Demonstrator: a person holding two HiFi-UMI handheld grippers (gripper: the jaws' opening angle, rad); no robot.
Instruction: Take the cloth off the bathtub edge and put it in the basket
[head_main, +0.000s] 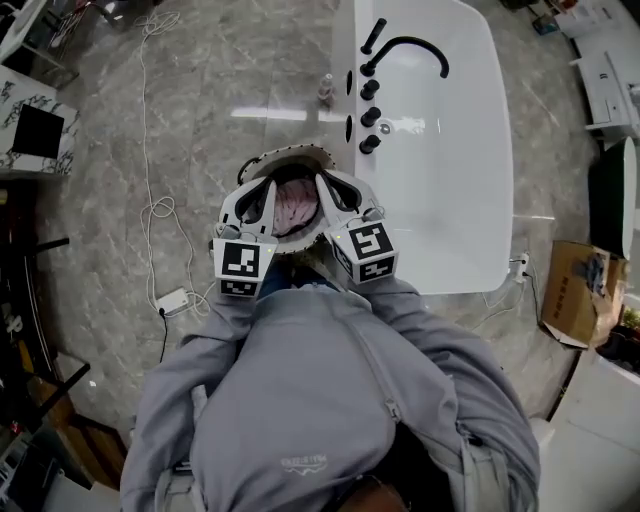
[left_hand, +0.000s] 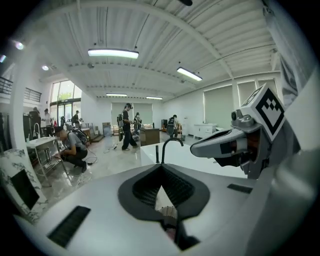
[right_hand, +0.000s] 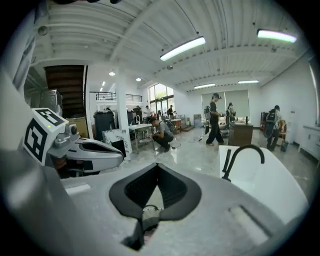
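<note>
I see a smooth, glossy white bathtub (head_main: 450, 180) with a matt black metal faucet (head_main: 410, 48). The floor (head_main: 200, 150) is polished, reflective grey stone, and the pink cloth (head_main: 293, 205) looks soft and crumpled.

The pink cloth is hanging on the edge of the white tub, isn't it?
No, it isn't on the edge. The pink cloth lies in the basket beside the white tub. The head view shows it.

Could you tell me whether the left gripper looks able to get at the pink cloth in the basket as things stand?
Probably yes: the pink cloth lies uncovered in the basket just below the left gripper, with nothing between them. Its fingers are shut, so they would have to open first.
</note>
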